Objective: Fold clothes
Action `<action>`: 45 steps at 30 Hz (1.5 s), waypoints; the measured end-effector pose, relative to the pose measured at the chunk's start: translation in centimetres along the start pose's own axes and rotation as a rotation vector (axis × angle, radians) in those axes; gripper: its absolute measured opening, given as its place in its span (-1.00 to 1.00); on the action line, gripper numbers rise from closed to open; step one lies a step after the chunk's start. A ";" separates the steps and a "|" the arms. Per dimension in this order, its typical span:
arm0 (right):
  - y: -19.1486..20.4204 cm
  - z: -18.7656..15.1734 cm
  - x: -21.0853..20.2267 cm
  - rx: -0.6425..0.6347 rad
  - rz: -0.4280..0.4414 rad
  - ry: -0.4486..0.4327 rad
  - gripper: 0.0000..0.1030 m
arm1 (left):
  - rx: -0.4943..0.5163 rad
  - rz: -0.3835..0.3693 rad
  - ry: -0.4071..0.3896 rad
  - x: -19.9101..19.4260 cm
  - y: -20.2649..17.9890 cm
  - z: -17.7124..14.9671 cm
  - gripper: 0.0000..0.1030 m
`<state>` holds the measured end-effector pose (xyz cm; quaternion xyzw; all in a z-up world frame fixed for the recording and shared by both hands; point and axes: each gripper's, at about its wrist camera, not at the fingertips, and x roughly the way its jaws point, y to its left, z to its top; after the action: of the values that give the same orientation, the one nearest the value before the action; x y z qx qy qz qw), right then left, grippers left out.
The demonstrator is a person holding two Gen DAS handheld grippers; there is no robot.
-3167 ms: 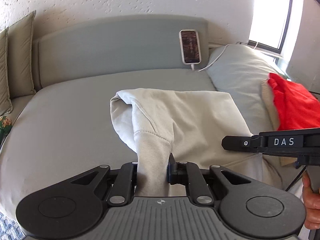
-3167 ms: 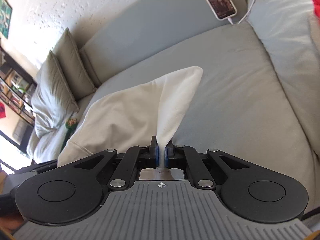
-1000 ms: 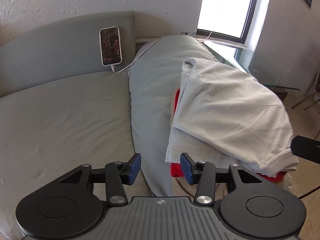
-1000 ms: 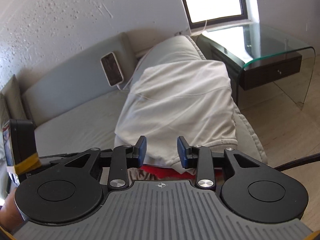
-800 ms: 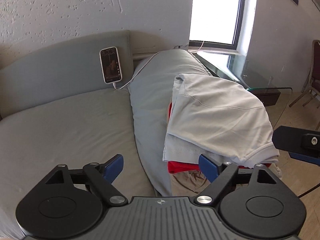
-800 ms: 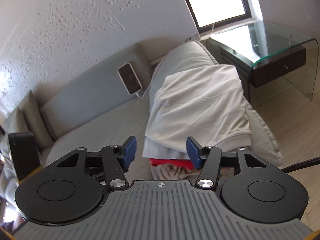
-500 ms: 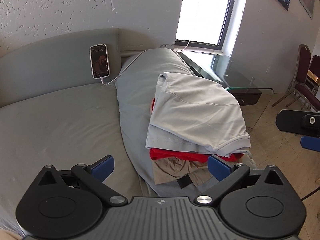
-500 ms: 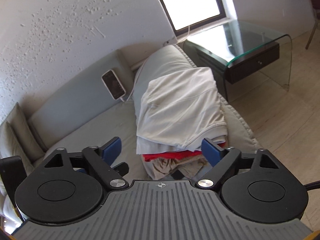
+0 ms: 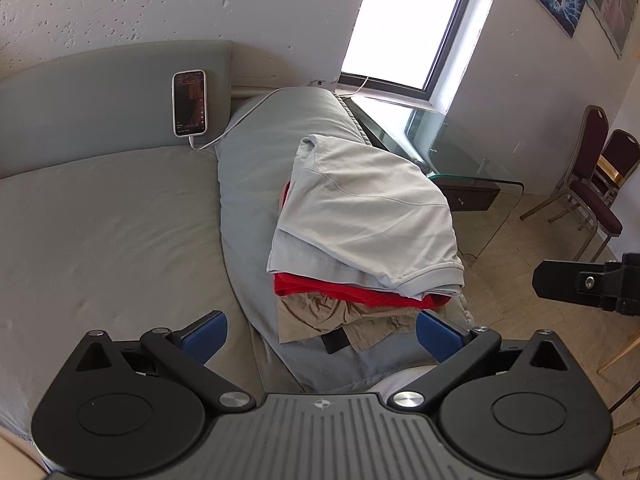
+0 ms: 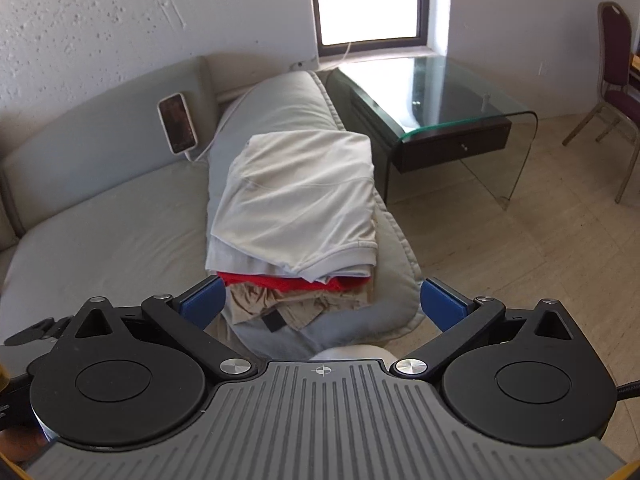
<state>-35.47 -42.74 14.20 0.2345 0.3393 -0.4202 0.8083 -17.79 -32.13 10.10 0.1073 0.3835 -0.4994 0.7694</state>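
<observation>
Clothes lie stacked on the sofa's arm cushion (image 9: pixel 256 168), the folded pale shirt (image 9: pixel 368 216) topmost, straight ahead of both our grippers. Left gripper (image 9: pixel 322 330) and right gripper (image 10: pixel 322 300) gape wide, empty (neither clearly nearer), the stack's long axis running away from us.

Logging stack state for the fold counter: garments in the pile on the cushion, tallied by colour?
Light grey/beige shirt, top: 1
Red garment, middle: 1
Khaki garment, bottom: 1
Total: 3 visible; any others hidden underneath cannot be told.
</observation>
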 end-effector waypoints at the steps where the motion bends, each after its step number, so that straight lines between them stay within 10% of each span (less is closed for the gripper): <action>1: -0.1 -0.1 0.1 0.001 0.001 0.007 0.99 | -0.005 0.004 0.000 0.0 0.0 0.0 0.98; 45: 0.2 -1.9 3.9 -0.060 -0.057 0.059 0.99 | 0.026 0.047 0.054 3.3 -0.7 -1.2 0.98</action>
<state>-34.29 -43.41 10.06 0.2127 0.3821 -0.4254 0.7923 -18.24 -34.06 7.13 0.1398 0.3952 -0.4828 0.7689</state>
